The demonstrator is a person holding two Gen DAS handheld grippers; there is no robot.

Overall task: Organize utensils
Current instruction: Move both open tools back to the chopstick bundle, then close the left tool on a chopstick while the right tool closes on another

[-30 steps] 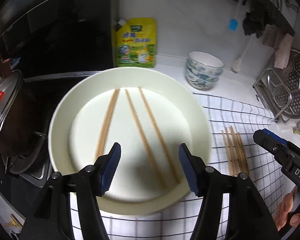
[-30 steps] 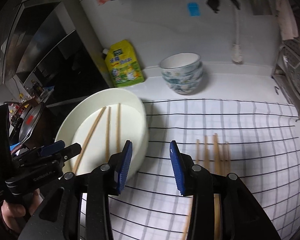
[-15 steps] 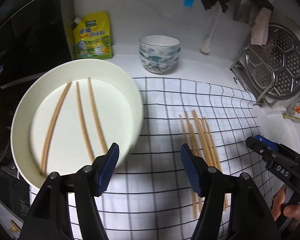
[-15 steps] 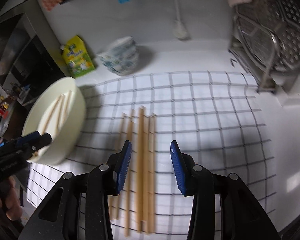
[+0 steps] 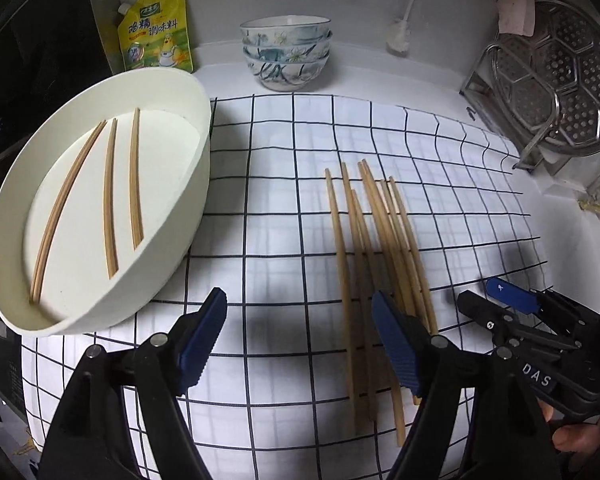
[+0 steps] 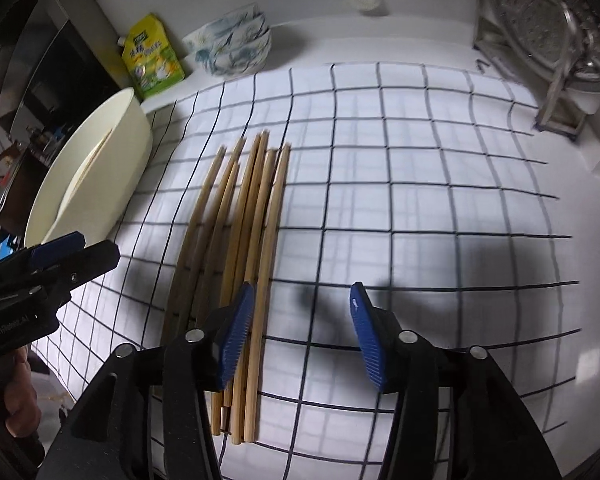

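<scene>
A loose bundle of wooden chopsticks (image 5: 374,248) lies on the white cloth with a black grid (image 5: 276,200), the sticks side by side and partly overlapping, their thin tips pointing away toward the wall. Several more chopsticks (image 5: 110,196) lie inside the wide cream dish (image 5: 188,216), which sits at the left edge of the cloth, well apart from the bundle; there seem to be four of them, two pressed close together, though the curved view makes the count unsure.

The left gripper (image 5: 300,340) hangs over the cloth with its jaws released and nothing between them; they have just been opening. Its right blue pad (image 5: 396,348) stands in front of the near ends of the bundle. The right gripper (image 6: 302,332) is also spread apart and empty, its jaws having just been opening too; its left pad (image 6: 236,332) is over the rightmost sticks of the bundle (image 6: 240,248), while bare cloth shows between the two pads. Whether either pad touches a stick cannot be told.

Behind the cloth, against the wall, stand a stack of patterned bowls (image 5: 286,56) and a yellow seasoning pouch (image 5: 156,32). A perforated metal steamer tray (image 5: 556,76) leans in a rack at the right.
</scene>
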